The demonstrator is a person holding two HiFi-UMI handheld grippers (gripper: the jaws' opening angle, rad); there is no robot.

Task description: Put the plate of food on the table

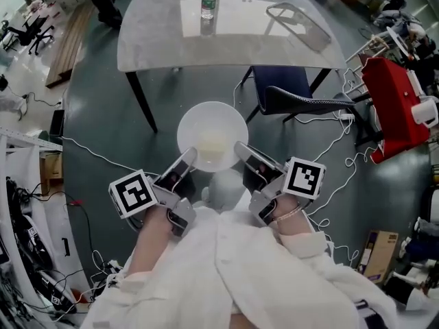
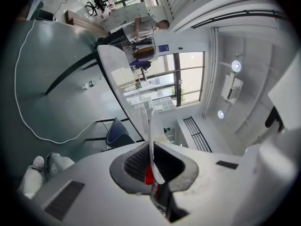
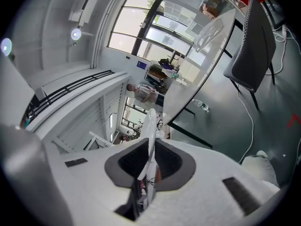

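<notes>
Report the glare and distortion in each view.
Head view: window glare whitens the table around the bottle; edges bow. Left gripper view: fisheye, black corners, bright windows. Right gripper view: same fisheye, ceiling lamps flare, plate rim crisp.

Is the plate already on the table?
No, in the head view the plate hangs over the floor, clamped at its rim by the left gripper and right gripper, short of the table.

The left gripper is clamped on the near-left rim of the plate and the right gripper on its near-right rim, each pair of jaws pinching the thin edge. The left forearm and right wrist reach forward, angled inward toward the plate.
</notes>
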